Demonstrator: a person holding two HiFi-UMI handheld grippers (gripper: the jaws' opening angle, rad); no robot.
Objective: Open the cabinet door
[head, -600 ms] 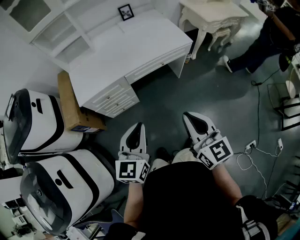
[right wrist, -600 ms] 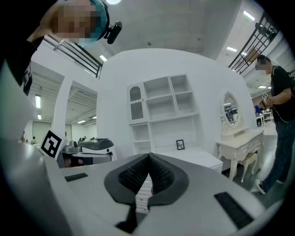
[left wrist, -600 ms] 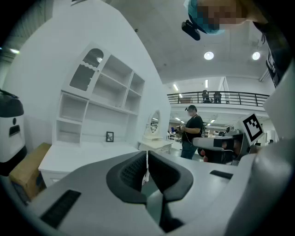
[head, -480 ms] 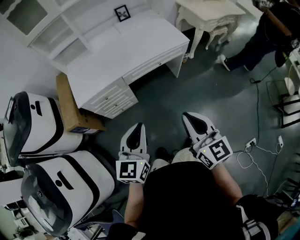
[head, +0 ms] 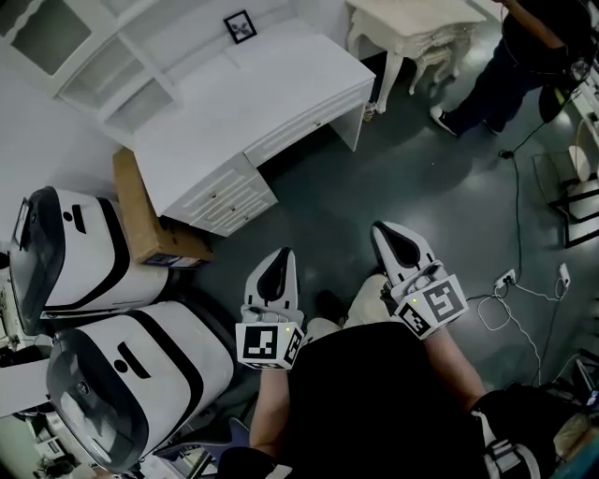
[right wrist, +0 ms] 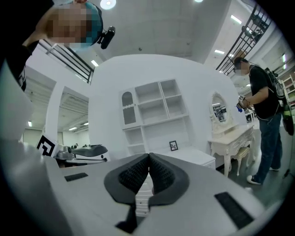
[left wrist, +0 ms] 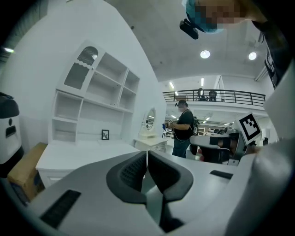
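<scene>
A white desk (head: 243, 103) with a shelved hutch stands ahead. The hutch has an arched glass cabinet door (left wrist: 83, 69) at its upper left, also in the right gripper view (right wrist: 128, 114) and at the head view's top-left corner (head: 42, 28); it looks closed. My left gripper (head: 278, 259) is held in front of my body, well short of the desk, jaws together and empty (left wrist: 146, 154). My right gripper (head: 389, 234) is beside it, also shut on nothing (right wrist: 149, 159). Both point towards the desk across bare floor.
A drawer unit (head: 229, 201) sits under the desk's left end, with a cardboard box (head: 140, 210) leaning beside it. Two white-and-black machines (head: 75, 248) (head: 140, 374) stand at my left. A cream dressing table (head: 412, 23), a standing person (head: 524, 56) and floor cables (head: 510, 290) are at right.
Both grippers stay shut and keep their place in front of me. The head view has shifted slightly, and the person at the upper right has stepped a little to the left.
</scene>
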